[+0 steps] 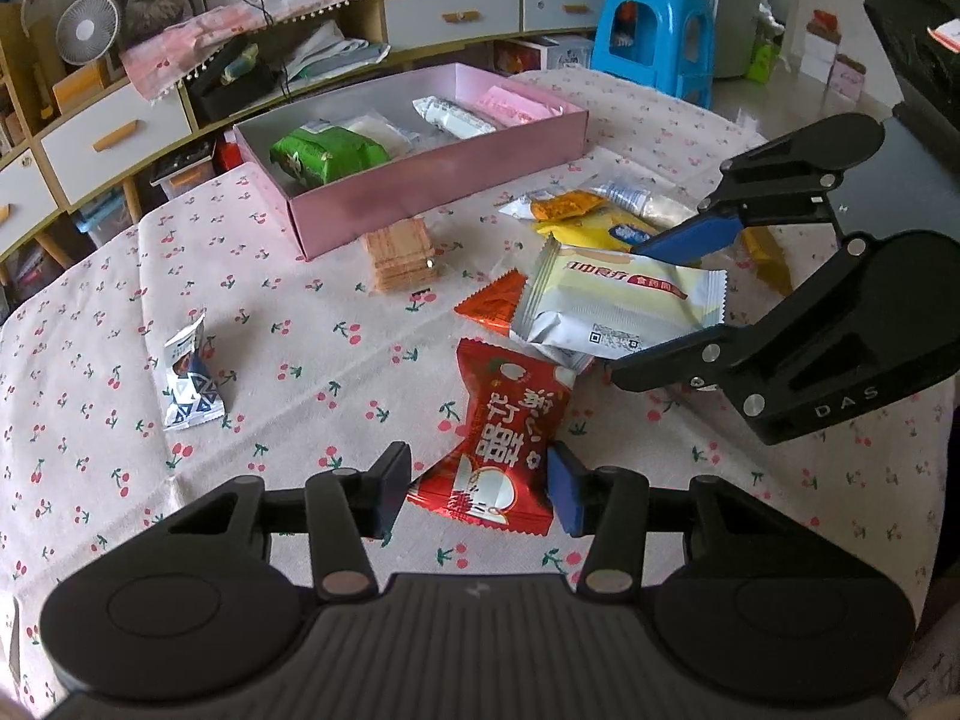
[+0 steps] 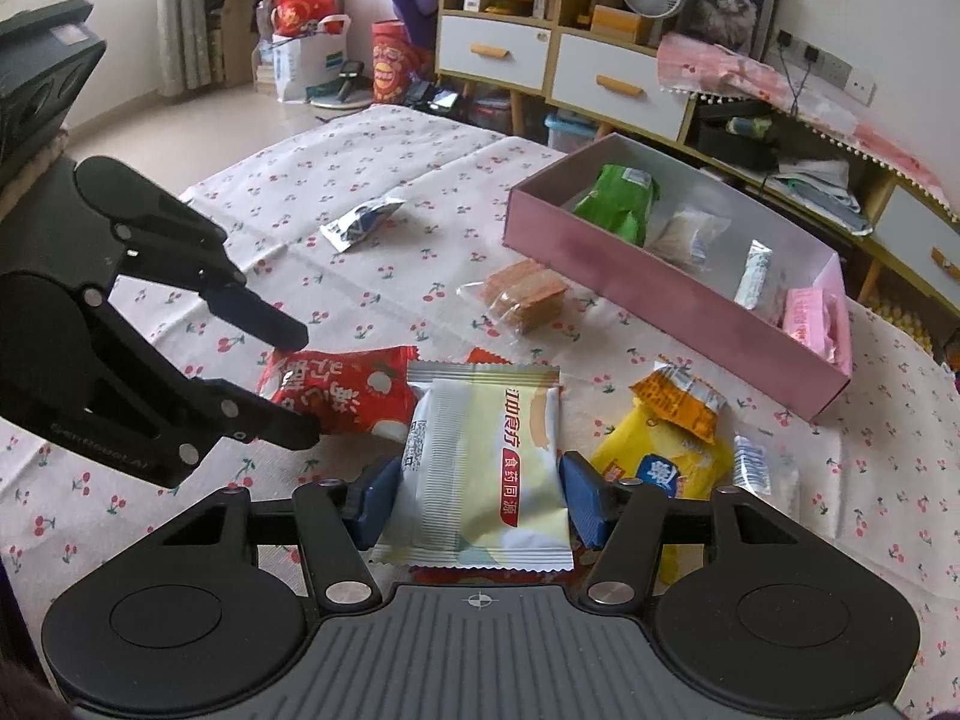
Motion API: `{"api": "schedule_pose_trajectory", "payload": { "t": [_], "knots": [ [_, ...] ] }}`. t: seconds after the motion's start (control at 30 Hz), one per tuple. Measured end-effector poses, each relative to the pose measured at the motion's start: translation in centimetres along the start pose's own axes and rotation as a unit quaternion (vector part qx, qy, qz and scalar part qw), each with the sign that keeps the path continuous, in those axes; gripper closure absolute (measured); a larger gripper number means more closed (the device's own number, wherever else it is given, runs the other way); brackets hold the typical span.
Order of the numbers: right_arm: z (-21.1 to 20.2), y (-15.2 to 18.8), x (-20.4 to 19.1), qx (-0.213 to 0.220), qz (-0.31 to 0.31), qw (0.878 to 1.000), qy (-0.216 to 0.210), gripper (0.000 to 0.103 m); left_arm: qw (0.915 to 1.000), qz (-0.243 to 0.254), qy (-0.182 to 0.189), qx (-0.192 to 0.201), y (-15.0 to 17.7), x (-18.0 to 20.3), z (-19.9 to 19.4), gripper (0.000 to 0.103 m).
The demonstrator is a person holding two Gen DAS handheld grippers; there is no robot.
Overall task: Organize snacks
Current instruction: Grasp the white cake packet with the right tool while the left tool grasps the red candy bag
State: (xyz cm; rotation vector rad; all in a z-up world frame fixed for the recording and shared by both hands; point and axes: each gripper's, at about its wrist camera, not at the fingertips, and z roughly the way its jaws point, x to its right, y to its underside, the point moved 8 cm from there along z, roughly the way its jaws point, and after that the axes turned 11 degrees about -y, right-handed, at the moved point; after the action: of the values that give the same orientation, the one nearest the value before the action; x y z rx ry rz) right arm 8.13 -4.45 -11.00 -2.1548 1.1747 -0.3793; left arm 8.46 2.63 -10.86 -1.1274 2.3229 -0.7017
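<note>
Pick-up step: the right gripper (image 2: 477, 501) is clamped on the pale packet (image 2: 486, 468), and the left gripper (image 1: 480, 495) appears closed on the red packet (image 1: 501, 438), contact unclear. Next, carry both ahead to the pink box (image 2: 660, 294) beyond them on the bench (image 2: 360, 180).

Pink box (image 2: 672, 294): 1
Packets inside the box: 4, namely green (image 2: 618, 201), clear (image 2: 684, 237), silver (image 2: 753, 273), pink (image 2: 807, 315)
Loose packets on the tablecloth (image 2: 336, 168): at least 8
Grippers: 2, left (image 1: 480, 489) and right (image 2: 477, 498)
</note>
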Motion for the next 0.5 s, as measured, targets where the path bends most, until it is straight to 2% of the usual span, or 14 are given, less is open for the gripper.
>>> {"api": "schedule_pose_trajectory", "payload": {
  "t": [0.23, 0.5],
  "knots": [
    [-1.2, -1.3, 1.6, 0.019, 0.024, 0.999, 0.009, 0.045, 0.9989, -0.044, 0.004, 0.012, -1.6, -0.9, -0.5, 0.058],
    [-2.4, -2.8, 4.3, 0.038, 0.087, 0.995, 0.014, 0.045, 0.9953, -0.095, 0.0, 0.018, -3.5, -1.8, -0.5, 0.058]
  ]
}}
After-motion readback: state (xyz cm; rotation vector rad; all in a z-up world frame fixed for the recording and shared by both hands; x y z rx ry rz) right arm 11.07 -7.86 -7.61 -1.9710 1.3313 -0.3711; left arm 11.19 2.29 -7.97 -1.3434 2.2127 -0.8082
